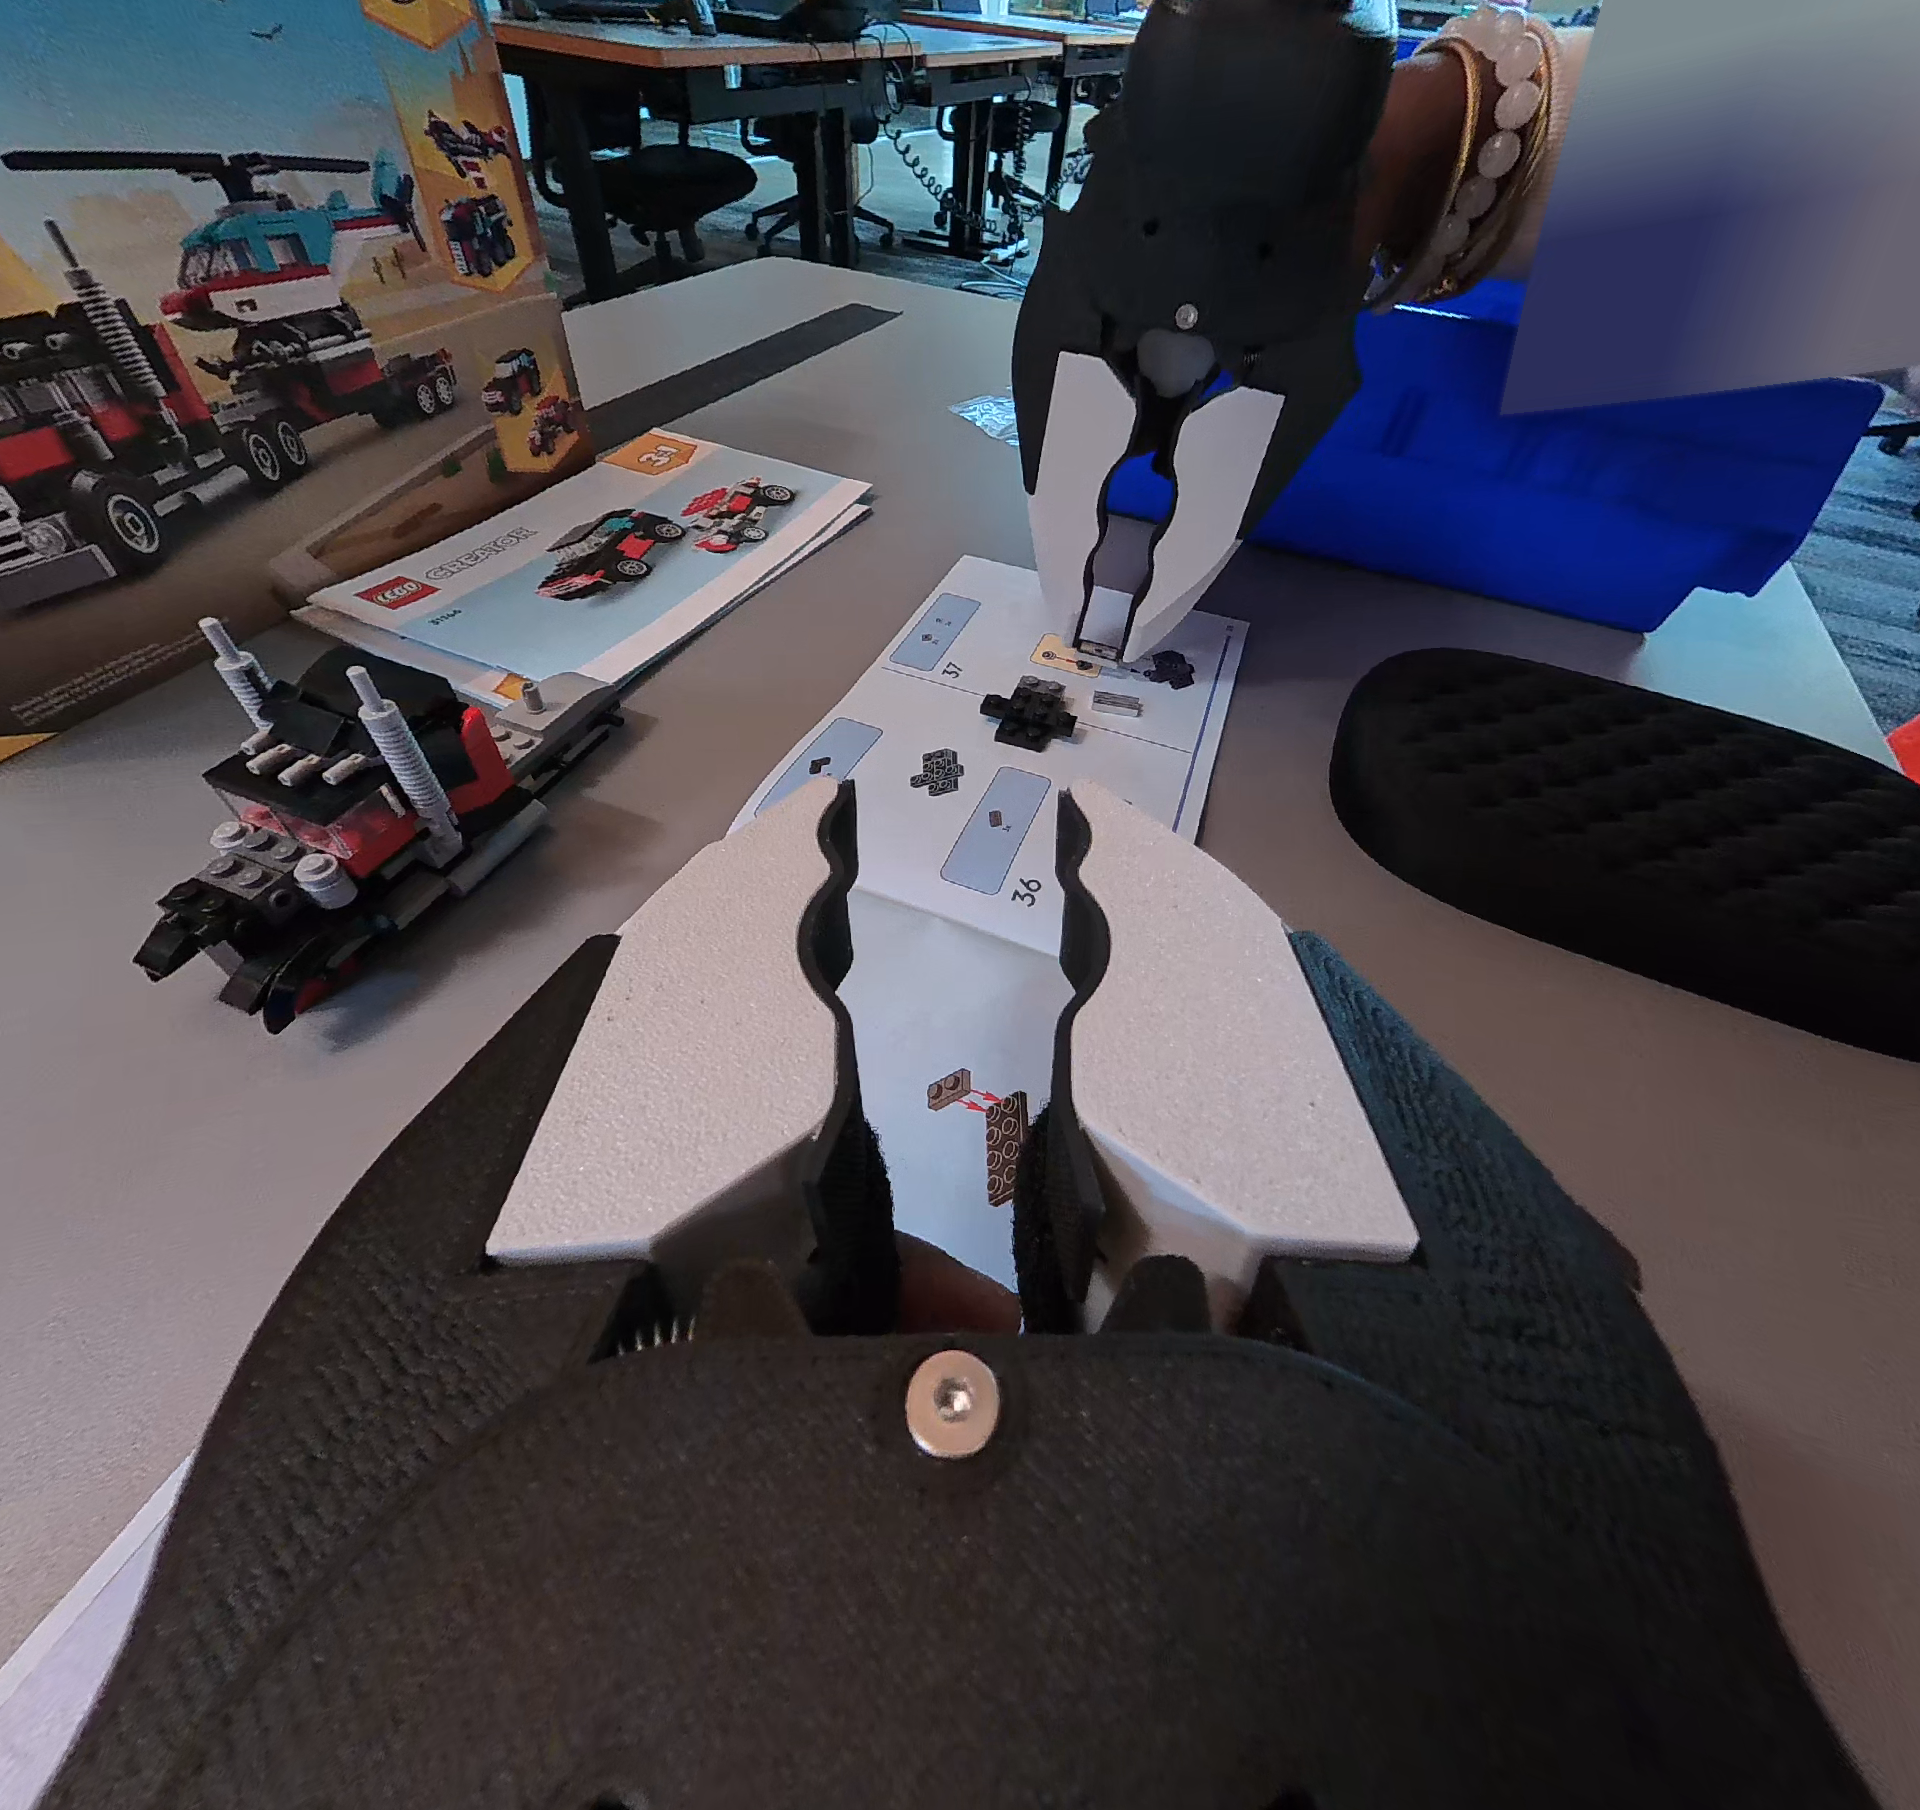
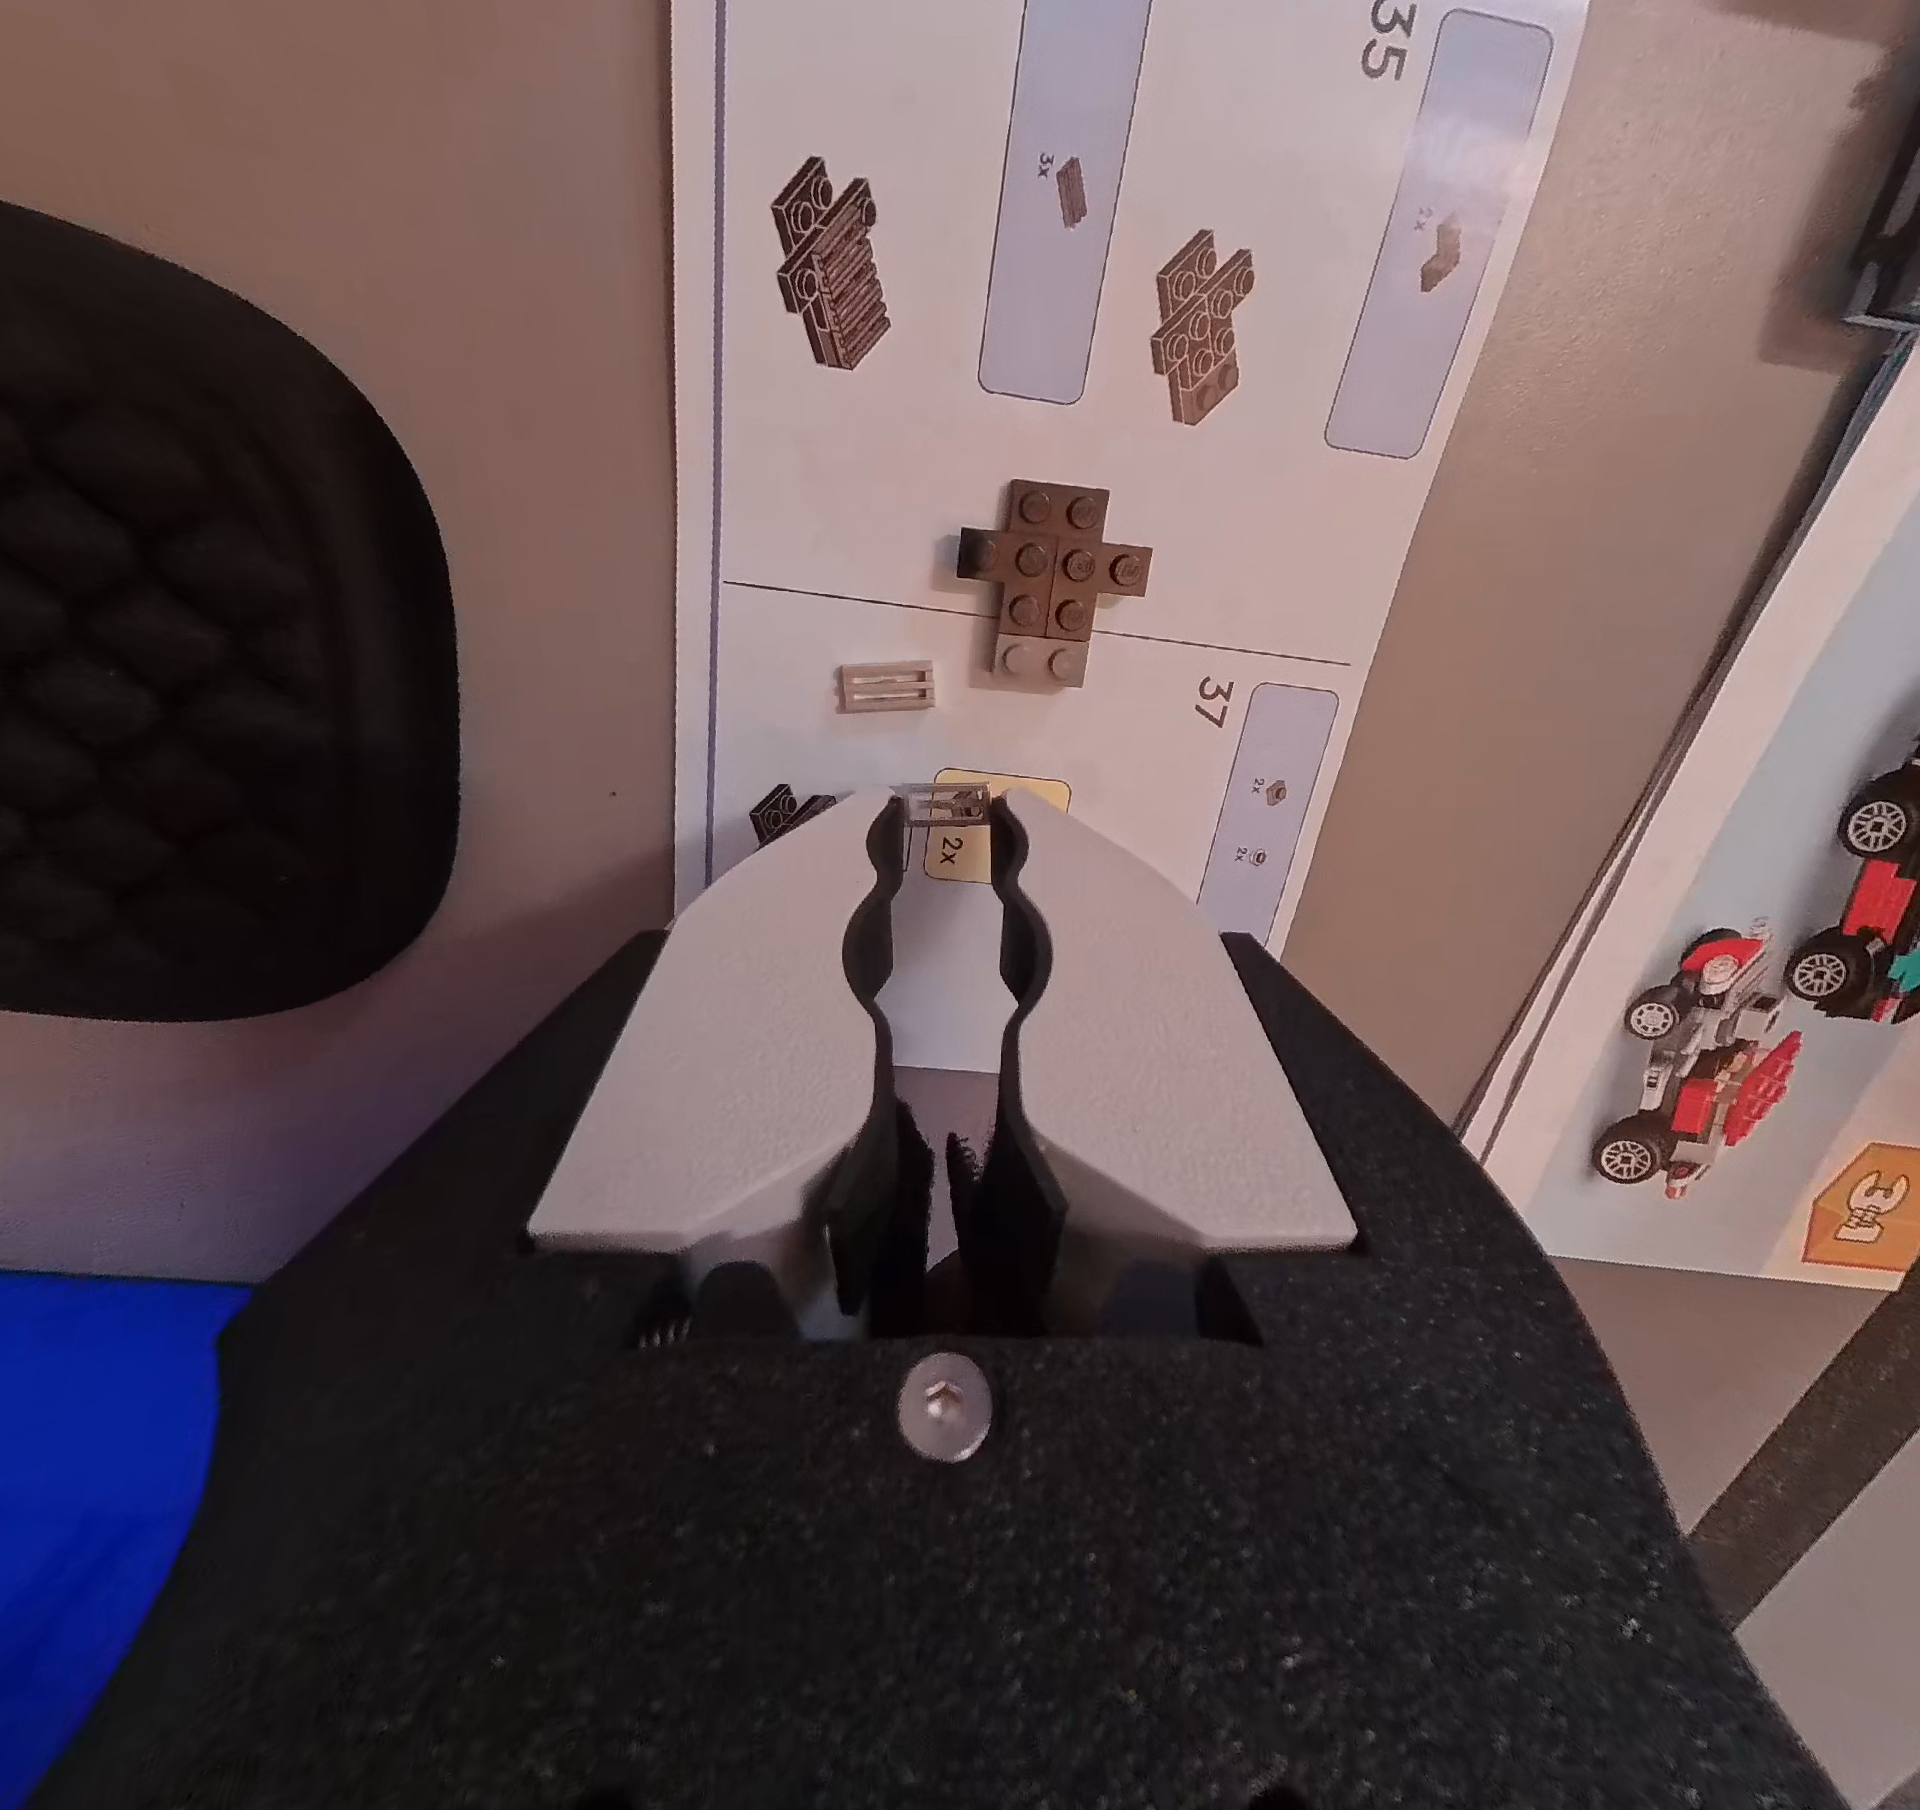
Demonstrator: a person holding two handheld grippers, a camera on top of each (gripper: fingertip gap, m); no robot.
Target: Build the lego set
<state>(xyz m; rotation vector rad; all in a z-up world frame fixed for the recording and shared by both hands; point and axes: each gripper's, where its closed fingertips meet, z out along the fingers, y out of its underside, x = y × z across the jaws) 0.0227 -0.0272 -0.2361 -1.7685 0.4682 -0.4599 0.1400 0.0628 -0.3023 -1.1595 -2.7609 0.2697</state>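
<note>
An open instruction booklet lies on the grey table. A small dark grey plate assembly with a light grey plate at one end sits on it; it also shows in the right wrist view. A loose light grey grille tile lies beside the assembly. My right gripper is shut on a second grey grille tile, tips down at the page. My left gripper is open and empty, hovering over the near part of the booklet.
A partly built black and red truck stands at the left. Behind it are the set's box and closed booklets. A blue bin is at the back right. A black mesh pad lies at the right. The grippers' ends are close to 15 centimetres from one another.
</note>
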